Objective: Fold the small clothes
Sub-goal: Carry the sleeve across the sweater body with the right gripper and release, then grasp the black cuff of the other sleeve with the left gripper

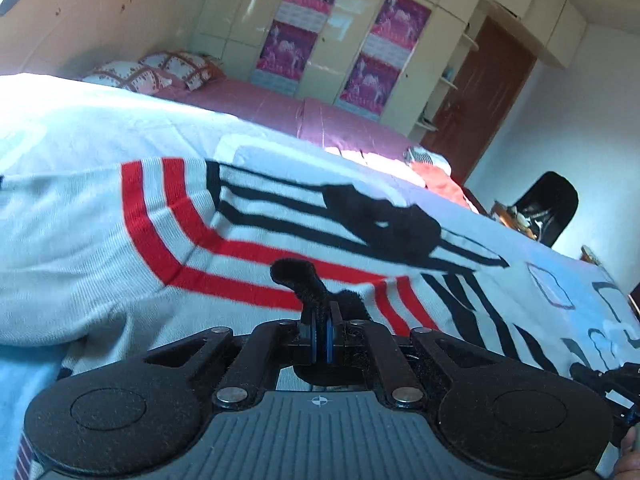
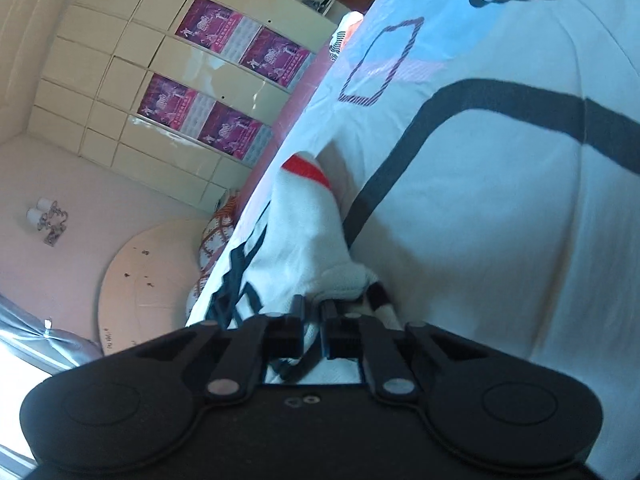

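My left tool (image 1: 320, 330) is pinched right down; black fuzzy fabric (image 1: 298, 276) sticks out just past its tips, but I cannot tell if that is cloth in the grip or a strap of the tool itself. Directly under and ahead of it lies the small white garment (image 1: 132, 248) with red and black stripes, spread on the bed.

My right tool (image 2: 312, 322) stands narrow, jaws drawn in on a bunched white edge of the same garment (image 2: 308, 240); the cloth rises from the tips in a hump, red stripe at its far end. I judge that a corner or hem pinch.

Progress, as I read it: early. The garment looks mostly laid out with one edge gathered on the right; no finished fold visible. Still to do: carry an edge over, flatten, repeat.

Room to move: the patterned bed cover (image 1: 552, 284) gives open flat surface beyond the garment, towards the right in the left view. My other tool shows at that view's lower right edge, near enough to mind when crossing. Farther along the bed, an orange-and-white cloth heap (image 1: 432, 176), well apart. Pillows (image 1: 160, 70) at the far end, then the wardrobe (image 1: 360, 40) and door (image 1: 480, 92), out of reach.
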`<state>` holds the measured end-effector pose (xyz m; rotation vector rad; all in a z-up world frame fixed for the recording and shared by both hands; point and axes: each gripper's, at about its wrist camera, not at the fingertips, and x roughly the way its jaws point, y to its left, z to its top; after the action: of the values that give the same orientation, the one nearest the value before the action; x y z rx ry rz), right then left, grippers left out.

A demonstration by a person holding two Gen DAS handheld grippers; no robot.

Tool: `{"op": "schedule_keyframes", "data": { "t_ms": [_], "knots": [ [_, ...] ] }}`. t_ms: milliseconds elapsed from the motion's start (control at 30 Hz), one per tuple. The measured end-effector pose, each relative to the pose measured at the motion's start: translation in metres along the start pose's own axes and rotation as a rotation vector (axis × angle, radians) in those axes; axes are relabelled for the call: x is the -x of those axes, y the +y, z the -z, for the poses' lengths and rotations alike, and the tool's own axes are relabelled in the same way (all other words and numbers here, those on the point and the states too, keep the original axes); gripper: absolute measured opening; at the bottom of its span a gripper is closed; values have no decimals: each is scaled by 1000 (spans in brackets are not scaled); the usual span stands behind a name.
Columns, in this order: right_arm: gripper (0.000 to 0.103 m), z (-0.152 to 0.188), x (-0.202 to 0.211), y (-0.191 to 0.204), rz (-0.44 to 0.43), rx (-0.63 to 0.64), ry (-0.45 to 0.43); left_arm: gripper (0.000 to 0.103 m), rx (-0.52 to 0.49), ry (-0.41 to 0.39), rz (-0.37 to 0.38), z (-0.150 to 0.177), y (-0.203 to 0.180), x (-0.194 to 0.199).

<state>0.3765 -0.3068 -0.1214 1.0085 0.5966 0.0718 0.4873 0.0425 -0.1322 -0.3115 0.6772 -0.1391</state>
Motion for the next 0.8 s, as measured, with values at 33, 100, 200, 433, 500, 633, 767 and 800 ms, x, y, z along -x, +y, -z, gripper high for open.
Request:
{"op": "schedule_keyframes", "data": {
  "t_ms": [33,100,200,433,500,633,767,800],
  "knots": [
    [8,0,-4,1,40,19,4,4,-32,25,-28,1,-2,-4],
    [7,4,-7,-1,66,38,18,4,-49,67,-55,10,1,-14],
    [12,2,0,12,98,120,48,4,-50,61,-47,7,3,-8],
    [15,-12,8,52,159,465,-23,4,-93,-59,-166,-12,-4,24],
    [13,-11,-14,52,170,540,13,4,-159,-48,-107,-14,-24,12],
    [21,-16,-40,47,215,619,35,42,-220,73,-87,-5,-40,-38],
    [18,-37,-46,63,182,692,-30,46,-237,-8,-90,-14,-51,-28],
    [17,-45,-55,66,180,694,-30,46,-239,18,-96,-14,-51,-33]
  ]
}}
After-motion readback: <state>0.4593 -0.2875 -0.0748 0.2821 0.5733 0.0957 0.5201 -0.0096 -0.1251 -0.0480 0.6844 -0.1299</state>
